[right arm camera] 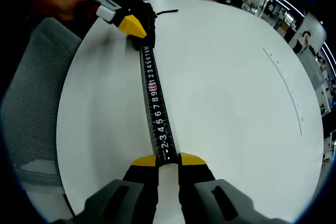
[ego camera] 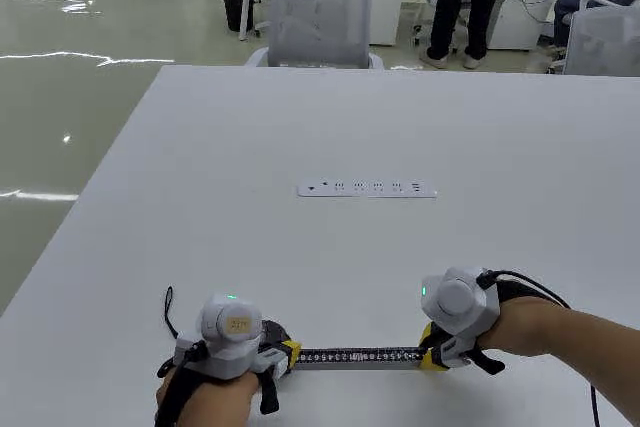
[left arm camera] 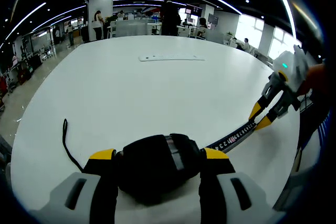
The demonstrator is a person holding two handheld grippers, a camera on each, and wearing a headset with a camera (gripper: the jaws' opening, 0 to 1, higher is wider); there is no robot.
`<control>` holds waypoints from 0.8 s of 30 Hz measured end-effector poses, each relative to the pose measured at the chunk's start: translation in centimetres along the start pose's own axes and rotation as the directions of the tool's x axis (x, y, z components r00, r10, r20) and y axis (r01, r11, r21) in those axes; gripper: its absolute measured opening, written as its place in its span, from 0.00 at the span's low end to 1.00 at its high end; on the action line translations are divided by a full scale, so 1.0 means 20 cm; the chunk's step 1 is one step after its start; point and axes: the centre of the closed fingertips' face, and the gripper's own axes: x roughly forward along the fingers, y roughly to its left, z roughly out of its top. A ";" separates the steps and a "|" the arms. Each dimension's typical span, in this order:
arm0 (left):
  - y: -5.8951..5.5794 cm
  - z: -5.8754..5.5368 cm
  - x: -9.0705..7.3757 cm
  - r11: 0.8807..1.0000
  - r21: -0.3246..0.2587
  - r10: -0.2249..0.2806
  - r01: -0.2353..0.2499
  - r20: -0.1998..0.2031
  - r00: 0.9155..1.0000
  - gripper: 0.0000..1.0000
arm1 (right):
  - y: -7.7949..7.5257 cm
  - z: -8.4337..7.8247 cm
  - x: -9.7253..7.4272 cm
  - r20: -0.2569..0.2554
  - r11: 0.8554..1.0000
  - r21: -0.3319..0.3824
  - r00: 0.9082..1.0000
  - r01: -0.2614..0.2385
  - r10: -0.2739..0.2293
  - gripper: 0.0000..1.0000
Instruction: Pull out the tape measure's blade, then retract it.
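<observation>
One white tabletop (ego camera: pixel 300 127) carries one white power strip (ego camera: pixel 367 188) at its middle and one black tape measure (left arm camera: pixel 157 167) near the front edge. Of the two grippers, the left gripper (left arm camera: pixel 158 154) is clamped around the tape measure. The right gripper (right arm camera: pixel 168 159) is closed on the tip of its single blade (right arm camera: pixel 155 106), which lies stretched flat between them.

Head view looked down from the desk's (ego camera: pixel 300 127) near edge toward its far edge. The 2 gripper views sat low there, sharing the blade (right arm camera: pixel 158 114).
</observation>
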 end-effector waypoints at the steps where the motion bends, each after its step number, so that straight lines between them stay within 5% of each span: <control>1: 0.00 0.00 0.00 1.000 0.000 -0.001 0.001 0.001 1.000 0.59 | 0.00 0.01 0.00 0.002 1.000 0.001 1.000 -0.001 0.001 0.13; 24: 0.00 0.01 0.00 1.000 0.009 -0.012 0.011 0.024 1.000 0.58 | 0.04 0.13 0.03 0.047 1.000 0.025 0.999 -0.008 0.007 0.13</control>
